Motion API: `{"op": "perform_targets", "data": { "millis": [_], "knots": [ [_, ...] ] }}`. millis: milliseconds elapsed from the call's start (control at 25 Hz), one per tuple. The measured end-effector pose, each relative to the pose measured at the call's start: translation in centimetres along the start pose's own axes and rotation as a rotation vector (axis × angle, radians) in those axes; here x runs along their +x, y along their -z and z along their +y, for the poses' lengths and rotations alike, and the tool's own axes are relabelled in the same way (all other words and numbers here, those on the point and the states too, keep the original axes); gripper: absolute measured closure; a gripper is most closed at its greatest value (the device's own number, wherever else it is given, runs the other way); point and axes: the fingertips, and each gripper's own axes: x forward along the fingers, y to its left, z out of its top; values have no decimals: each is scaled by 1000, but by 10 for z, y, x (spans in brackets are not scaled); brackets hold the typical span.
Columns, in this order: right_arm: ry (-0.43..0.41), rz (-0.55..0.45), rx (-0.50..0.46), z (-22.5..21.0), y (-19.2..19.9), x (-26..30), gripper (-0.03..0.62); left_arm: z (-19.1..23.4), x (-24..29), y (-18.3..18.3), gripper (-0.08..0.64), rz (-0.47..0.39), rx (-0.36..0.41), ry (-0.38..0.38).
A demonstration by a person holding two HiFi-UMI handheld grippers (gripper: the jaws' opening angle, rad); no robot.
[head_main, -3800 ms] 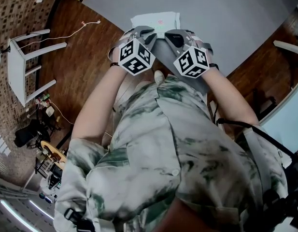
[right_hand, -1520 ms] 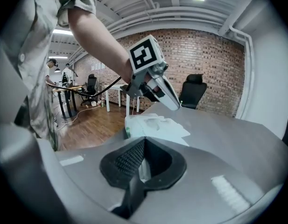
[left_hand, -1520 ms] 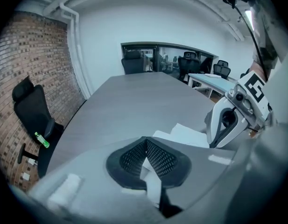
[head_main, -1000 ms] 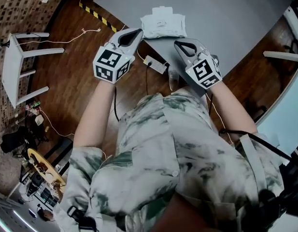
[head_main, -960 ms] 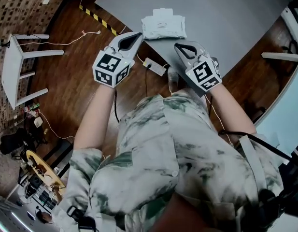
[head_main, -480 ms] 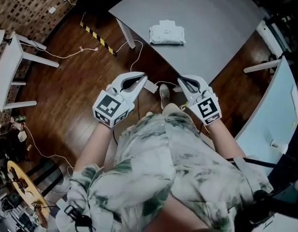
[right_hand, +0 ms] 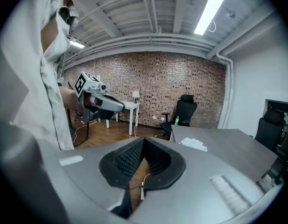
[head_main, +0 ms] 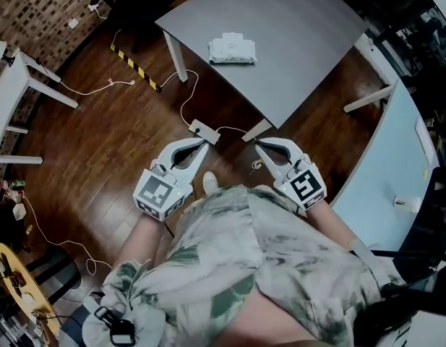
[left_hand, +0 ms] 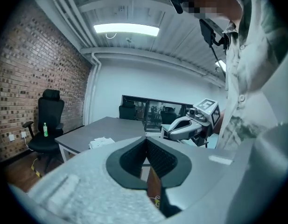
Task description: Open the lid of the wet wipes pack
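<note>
The white soft wet wipes pack lies flat on the grey rectangular table, in the part nearest its left corner and a little in from the edge that faces the person. Nothing else shares the top with it. From here its lid is too small to read. In the left gripper view the pack shows as a pale lump near the table's edge, and in the right gripper view it is the same.

Now the tools. The left gripper has its jaws pressed together at the tips with nothing between them. The right gripper matches it, jaws closed on nothing. Both hang over the dark wooden floor, well apart from the table and the pack, close in front of the person's patterned shirt.

Between the two tips and the table's near corner, a white power strip lies on the floor with its cable. Further out there is a yellow-and-black striped strip on the floor, a white side table at the left, and a black office chair by the brick wall
</note>
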Motion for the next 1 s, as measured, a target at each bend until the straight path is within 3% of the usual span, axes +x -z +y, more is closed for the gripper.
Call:
{"op": "perform_targets", "data": {
  "millis": [240,440,640,760,1000],
  "knots": [
    [-1,-75,-7,26,15,-89,586,-89,4,3,557,10,2,-13],
    [-10,-77,31,59,57,-178,586,-185,2,5,557,-9,-30,-43],
    [-45,-89,67,94,82,-231,586,-260,-14,12,557,38,-52,-65],
    [-62,-103,88,111,85,-252,586,-290,-24,17,557,75,-27,-55],
    [-64,-106,65,137,83,-269,586,-320,-39,17,557,68,-7,-21]
  ]
}}
